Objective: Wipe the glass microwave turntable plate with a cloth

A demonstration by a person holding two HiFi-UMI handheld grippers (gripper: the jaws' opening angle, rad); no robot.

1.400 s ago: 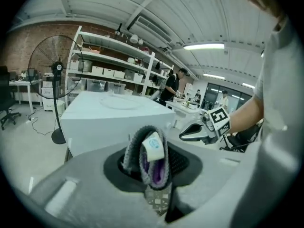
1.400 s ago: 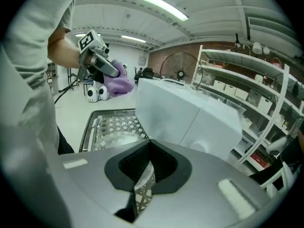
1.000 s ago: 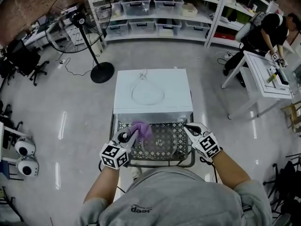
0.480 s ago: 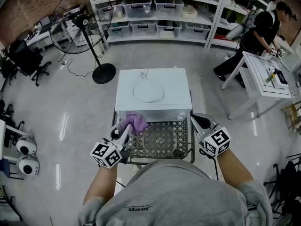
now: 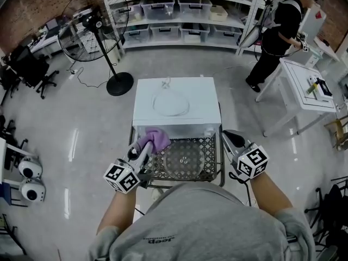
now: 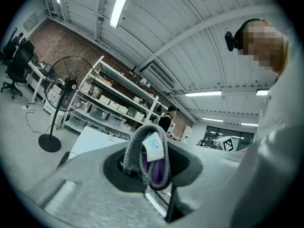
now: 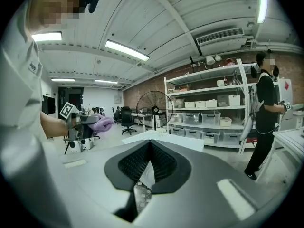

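Note:
The round glass turntable plate lies flat on a metal mesh rack in front of the white microwave. My left gripper is held over the rack's left edge, shut on a purple cloth, which bunches over the rack's far left corner, left of the plate. In the left gripper view the cloth fills the jaws of the left gripper, with a white tag showing. My right gripper is just right of the rack, shut and holding nothing. It points upward, so the plate is hidden from both gripper views.
A standing fan is at the back left, with shelving of bins along the back. A white table stands at the right with a person beside it. Small white robots sit on the floor at the left.
Both grippers have tilted up, off the rack. The right gripper has moved right, past the rack's edge. The left one drew back slightly with the cloth. The person in the background walked.

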